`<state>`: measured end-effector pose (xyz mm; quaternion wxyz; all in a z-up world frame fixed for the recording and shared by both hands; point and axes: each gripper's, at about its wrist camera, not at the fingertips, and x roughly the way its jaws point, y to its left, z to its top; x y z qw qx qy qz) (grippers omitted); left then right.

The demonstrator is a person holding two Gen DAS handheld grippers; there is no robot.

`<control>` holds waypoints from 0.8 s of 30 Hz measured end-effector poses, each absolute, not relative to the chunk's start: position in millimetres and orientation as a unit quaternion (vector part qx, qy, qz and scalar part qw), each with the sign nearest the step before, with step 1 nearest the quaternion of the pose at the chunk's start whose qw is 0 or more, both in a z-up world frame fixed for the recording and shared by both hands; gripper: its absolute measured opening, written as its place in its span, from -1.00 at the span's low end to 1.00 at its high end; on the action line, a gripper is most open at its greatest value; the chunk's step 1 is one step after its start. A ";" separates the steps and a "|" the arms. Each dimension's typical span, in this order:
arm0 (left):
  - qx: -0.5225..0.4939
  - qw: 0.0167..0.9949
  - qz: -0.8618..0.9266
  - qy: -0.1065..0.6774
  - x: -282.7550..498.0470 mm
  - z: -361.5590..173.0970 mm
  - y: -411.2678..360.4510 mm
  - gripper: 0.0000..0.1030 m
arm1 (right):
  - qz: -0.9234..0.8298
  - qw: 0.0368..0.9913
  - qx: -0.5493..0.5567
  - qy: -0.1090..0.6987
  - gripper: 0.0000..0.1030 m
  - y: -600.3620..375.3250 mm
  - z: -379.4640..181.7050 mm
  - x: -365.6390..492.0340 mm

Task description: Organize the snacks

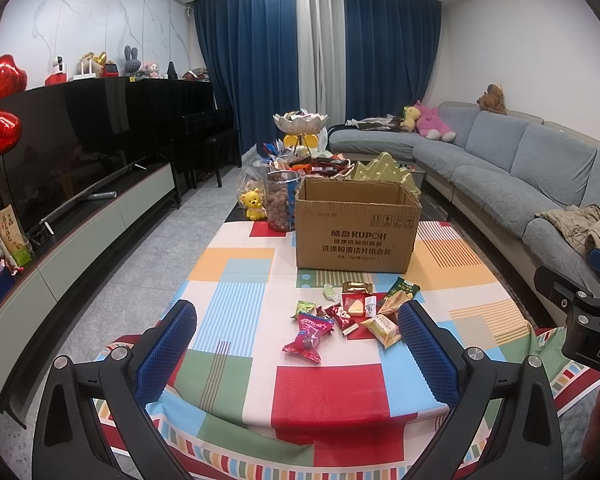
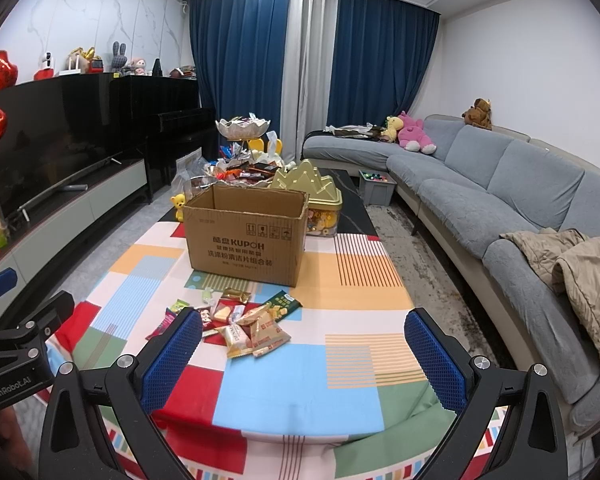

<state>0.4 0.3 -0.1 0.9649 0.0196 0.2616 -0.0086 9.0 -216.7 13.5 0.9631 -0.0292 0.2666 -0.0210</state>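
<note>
"KUPOH" print on cardboard box [image 1: 356, 228]

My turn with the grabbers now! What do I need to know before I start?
Left gripper: open, empty, held over the near end of the table.
Right gripper: open, empty, just right of the snacks.
Snack pile: loose packets on the tablecloth, in front of the cardboard box.
The box is open on top; its inside is hidden.
Done: nothing that shows.
Left: all the loose packets, probably into the box.
</note>
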 end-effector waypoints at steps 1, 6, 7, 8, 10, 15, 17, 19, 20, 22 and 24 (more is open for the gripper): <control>0.019 0.965 -0.009 0.262 0.4 -0.1 0.3 0.99 | -0.021 0.963 -0.029 0.267 0.99 -216.4 14.1 8.8; 0.020 0.965 -0.008 0.262 0.4 -0.1 0.4 0.99 | -0.021 0.963 -0.029 0.267 0.99 -216.7 13.6 9.2; 0.020 0.965 -0.008 0.262 0.4 -0.2 0.3 0.99 | -0.021 0.963 -0.029 0.267 0.99 -216.7 13.7 9.1; 0.020 0.965 -0.008 0.262 0.4 -0.2 0.3 0.99 | -0.021 0.963 -0.029 0.267 0.99 -216.9 13.4 9.4; 0.020 0.965 -0.009 0.262 0.6 -0.2 0.4 0.99 | -0.020 0.963 -0.029 0.267 0.99 -216.7 13.5 9.5; 0.020 0.964 -0.009 0.264 0.5 -0.1 0.2 0.99 | -0.021 0.963 -0.028 0.267 0.99 -216.9 13.3 9.7; 0.020 0.964 -0.009 0.265 0.3 -0.1 0.2 0.99 | -0.021 0.963 -0.027 0.268 0.99 -218.0 14.3 10.1; 0.020 0.964 -0.009 0.267 -0.2 1.3 1.3 0.99 | -0.021 0.962 -0.026 0.270 0.99 -217.7 15.2 10.1; 0.020 0.964 -0.008 0.267 -0.2 1.4 1.4 0.99 | -0.022 0.962 -0.025 0.271 0.99 -217.7 16.9 10.9; 0.021 0.963 -0.007 0.269 -1.3 0.7 2.1 0.99 | -0.022 0.961 -0.024 0.274 0.99 -220.7 25.0 17.9; 0.021 0.962 -0.006 0.271 4.4 0.5 0.6 0.99 | -0.021 0.960 -0.023 0.277 0.99 -220.7 21.1 21.6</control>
